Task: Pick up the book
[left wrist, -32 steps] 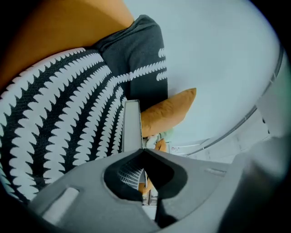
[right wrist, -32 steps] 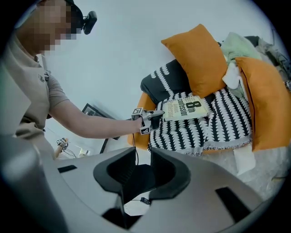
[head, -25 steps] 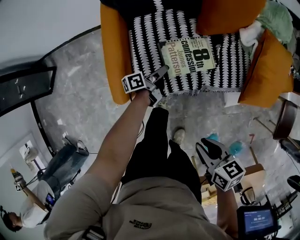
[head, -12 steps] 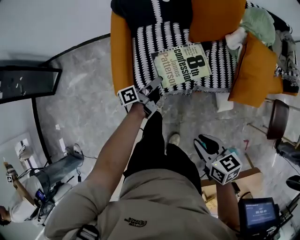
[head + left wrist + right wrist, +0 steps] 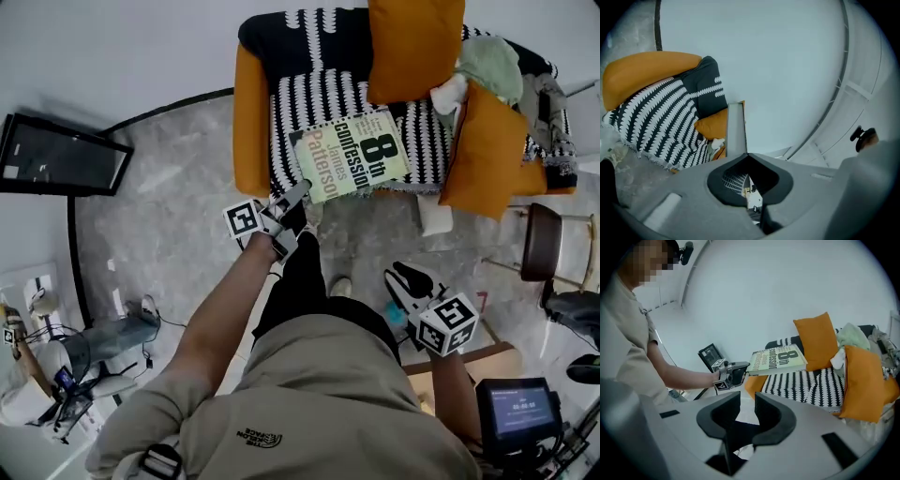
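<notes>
Two grippers: left gripper (image 5: 296, 194) pinches the book (image 5: 354, 155), seemingly clear of the sofa (image 5: 251, 141); right gripper (image 5: 401, 276) spread, empty.

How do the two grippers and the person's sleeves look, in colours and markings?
The left gripper and right gripper are grey with black jaw linings. Each carries a white cube with black square markers. The person wears a beige short-sleeved shirt.

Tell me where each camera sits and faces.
Head view: on the head, looking steeply down; book, armchair, left gripper, right gripper, own torso.
Left gripper view: on that gripper, along jaws shut on the book's edge, toward a wall.
Right gripper view: on that gripper, jaws apart, facing the person's torso and left arm.
All three share the book.
</notes>
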Demonstrator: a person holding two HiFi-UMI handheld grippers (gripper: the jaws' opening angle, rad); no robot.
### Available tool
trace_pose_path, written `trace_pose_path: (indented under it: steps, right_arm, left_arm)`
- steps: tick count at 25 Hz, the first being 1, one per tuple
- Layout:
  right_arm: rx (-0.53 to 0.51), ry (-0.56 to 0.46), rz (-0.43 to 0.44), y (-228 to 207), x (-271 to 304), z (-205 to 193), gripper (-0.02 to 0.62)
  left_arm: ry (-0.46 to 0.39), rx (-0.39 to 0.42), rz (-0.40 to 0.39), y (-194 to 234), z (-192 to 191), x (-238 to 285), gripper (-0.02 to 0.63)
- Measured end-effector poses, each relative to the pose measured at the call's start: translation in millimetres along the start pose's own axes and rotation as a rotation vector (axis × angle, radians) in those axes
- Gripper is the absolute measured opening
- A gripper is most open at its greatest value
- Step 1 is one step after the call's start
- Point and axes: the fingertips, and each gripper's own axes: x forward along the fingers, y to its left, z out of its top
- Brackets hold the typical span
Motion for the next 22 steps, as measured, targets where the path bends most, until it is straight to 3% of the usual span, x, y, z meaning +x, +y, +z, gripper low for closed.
trace_pose_path:
  steps: [11, 22]
  right_arm:
    - [-0.067, -0.068, 0.022, 27, -35, 2, 0.103]
    - [-0.109, -0.101, 0.047, 49, -57, 1, 0.091]
  left_arm:
    - [-0.009, 0.007, -0.097, -99, -57, -54, 0.008]
    - [0.006, 0.029, -0.111, -144, -94, -105, 0.008]
